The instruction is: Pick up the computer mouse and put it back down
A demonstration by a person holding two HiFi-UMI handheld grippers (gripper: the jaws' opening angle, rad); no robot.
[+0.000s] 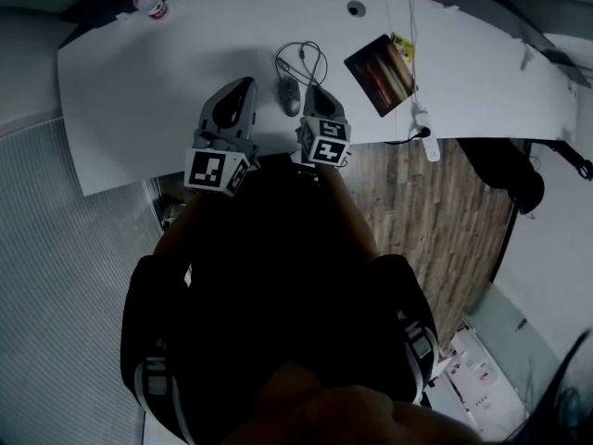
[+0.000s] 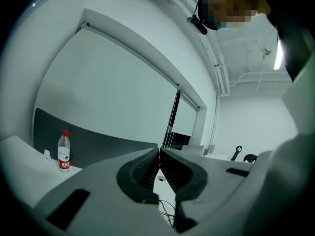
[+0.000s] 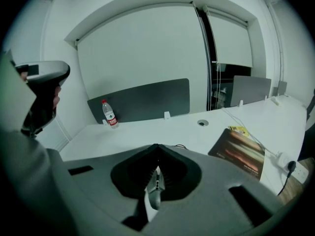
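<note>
Lying flat on the white tabletop (image 1: pixel 139 82), the computer mouse (image 1: pixel 290 95) sits at 12 o'clock from the person, in the gap between the two tools. It is just beside the tip of the right tongs (image 1: pixel 313 89), at their 9 o'clock, and nothing grips it. Its cable (image 1: pixel 303 58) is looped loosely at the mouse's 12 o'clock, which I judge gives enough slack for a lift. The mouse pad (image 1: pixel 380 72) lies apart at 2 o'clock, and a water bottle (image 1: pixel 148 4) stands in the far corner at 10 o'clock.

Both tongs are closed tip to tip on nothing. The right pair tilts down toward the mouse, which suits a reach for it. The left tongs (image 1: pixel 246 84) are held level, apparently idle.

Only the head view shows the mouse lying clear of both tools. The right gripper view shows it through the hollow behind the shut pads, lower down on the tabletop and not pinched. The left gripper view misses the mouse entirely, giving only the wall, the bottle and a scrap of cable under its shut tips.
</note>
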